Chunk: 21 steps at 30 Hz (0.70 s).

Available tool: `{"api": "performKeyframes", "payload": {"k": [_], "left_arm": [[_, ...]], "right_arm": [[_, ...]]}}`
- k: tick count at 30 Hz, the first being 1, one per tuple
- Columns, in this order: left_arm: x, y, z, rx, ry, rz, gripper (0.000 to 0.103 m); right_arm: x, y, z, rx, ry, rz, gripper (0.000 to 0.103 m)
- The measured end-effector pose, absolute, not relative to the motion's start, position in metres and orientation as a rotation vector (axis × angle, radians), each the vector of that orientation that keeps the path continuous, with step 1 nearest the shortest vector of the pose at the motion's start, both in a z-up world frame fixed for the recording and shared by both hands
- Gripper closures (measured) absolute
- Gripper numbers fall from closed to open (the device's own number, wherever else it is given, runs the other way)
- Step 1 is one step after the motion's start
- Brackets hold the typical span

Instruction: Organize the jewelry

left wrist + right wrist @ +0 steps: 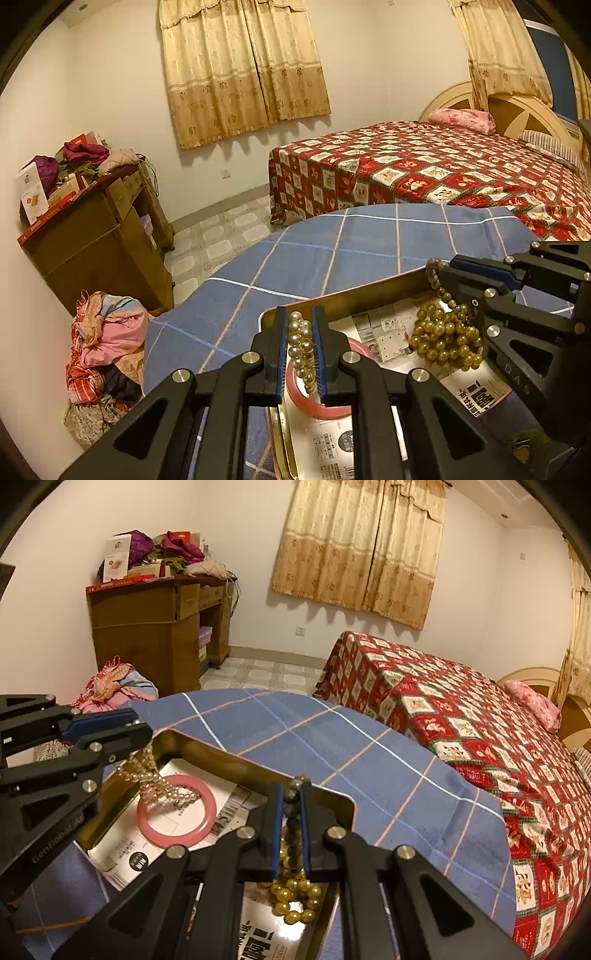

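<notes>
A gold-rimmed tray (369, 291) lined with newspaper sits on a blue checked tablecloth (314, 251). My left gripper (302, 317) is shut on a cream pearl strand (303, 347) that hangs over a pink bangle (176, 812) in the tray; it also shows in the right wrist view (140, 734). My right gripper (293, 794) is shut on a dark grey bead bracelet (291, 812), held above a heap of gold beads (295, 897). In the left wrist view the right gripper (448, 269) holds that bracelet (436, 280) beside the gold beads (447, 339).
A bed with a red patterned cover (443, 177) stands beyond the table. A wooden desk piled with boxes and clothes (96, 221) is against the left wall, with a heap of clothes (107, 347) on the floor. Curtains (243, 66) cover the window.
</notes>
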<state>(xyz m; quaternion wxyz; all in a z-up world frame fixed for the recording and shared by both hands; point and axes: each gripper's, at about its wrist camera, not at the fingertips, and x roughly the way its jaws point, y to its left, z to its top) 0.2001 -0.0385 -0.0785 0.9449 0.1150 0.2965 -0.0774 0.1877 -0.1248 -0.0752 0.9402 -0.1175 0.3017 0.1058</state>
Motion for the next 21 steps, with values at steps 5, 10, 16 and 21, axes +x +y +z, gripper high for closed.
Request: {"api": "performKeyframes", "payload": {"k": [5, 10, 16, 21], "left_arm": [[0.203, -0.039, -0.083, 0.240, 0.616, -0.158, 0.091], [0.203, -0.041, -0.084, 0.261, 0.618, -0.153, 0.090], [0.188, -0.037, -0.076, 0.278, 0.557, -0.083, 0.018], [0.176, -0.029, -0.075, 0.270, 0.571, -0.079, 0.018]], "right_arm": [[0.189, -0.125, -0.077, -0.245, 0.625, 0.217, 0.093], [0.190, -0.125, -0.079, -0.242, 0.651, 0.233, 0.093], [0.183, -0.132, -0.081, -0.228, 0.662, 0.225, 0.086], [0.172, -0.141, -0.079, -0.202, 0.652, 0.196, 0.050]]}}
